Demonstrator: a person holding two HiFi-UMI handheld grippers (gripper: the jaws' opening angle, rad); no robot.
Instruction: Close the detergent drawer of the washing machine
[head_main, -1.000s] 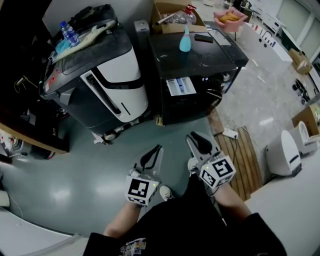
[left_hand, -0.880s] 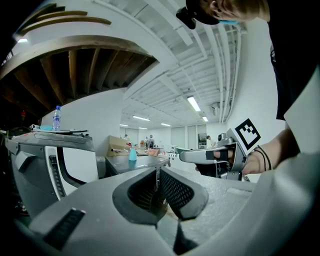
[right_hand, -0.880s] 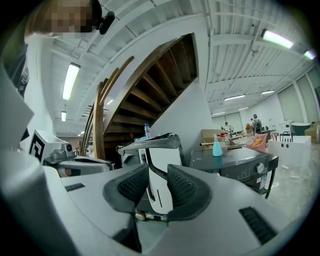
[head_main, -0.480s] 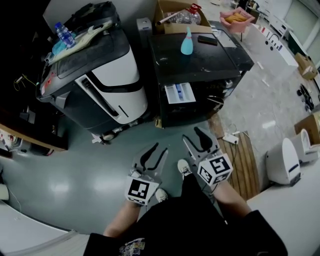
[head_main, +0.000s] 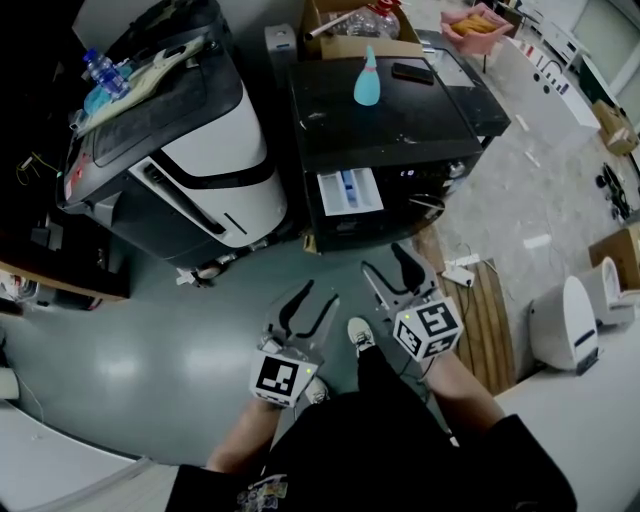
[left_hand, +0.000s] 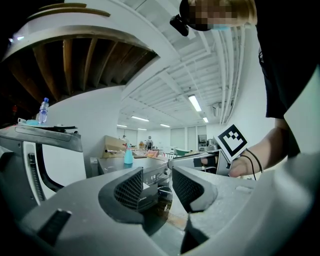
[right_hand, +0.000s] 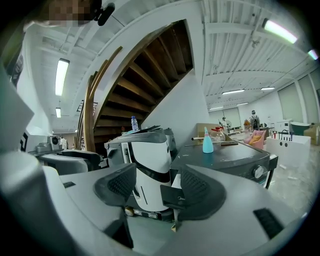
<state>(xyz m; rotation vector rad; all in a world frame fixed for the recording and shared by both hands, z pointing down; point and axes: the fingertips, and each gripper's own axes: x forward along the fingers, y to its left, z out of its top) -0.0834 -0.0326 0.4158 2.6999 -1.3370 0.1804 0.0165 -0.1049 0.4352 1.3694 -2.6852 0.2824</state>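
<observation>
While the head view looks down on both tools, it alone shows the drawer (head_main: 350, 190) whole. It is pulled out of the washer (head_main: 400, 130), white with a blue insert, well ahead of both pairs of fingers and touched by neither. The left gripper (head_main: 312, 302) and right gripper (head_main: 388, 262) hang side by side over the grey floor (head_main: 150, 360). Their jaws are spread, have just been opening, and have nothing gripped between them.

Only the right gripper view shows the drawer side-on: its dark front panel stands in the gap between the right fingers (right_hand: 117, 185), far beyond them. A white machine (right_hand: 150, 170) sits just left of it.

Past the left fingers (left_hand: 131, 189), the left gripper view shows the washer's front, but one finger covers most of the drawer, so it is hard to make out there. That view also catches the right gripper's marker cube (left_hand: 232, 143) and the hand (left_hand: 250, 162) off to the right.

Beyond the fingertips a teal bottle (head_main: 367, 80) stands on the washer top. The head view adds a phone (head_main: 412, 72) beside the bottle and a box (head_main: 350, 30) behind it. The washer's door is foreshortened under its top there, and the person's dark clothing hides both upper arms.
</observation>
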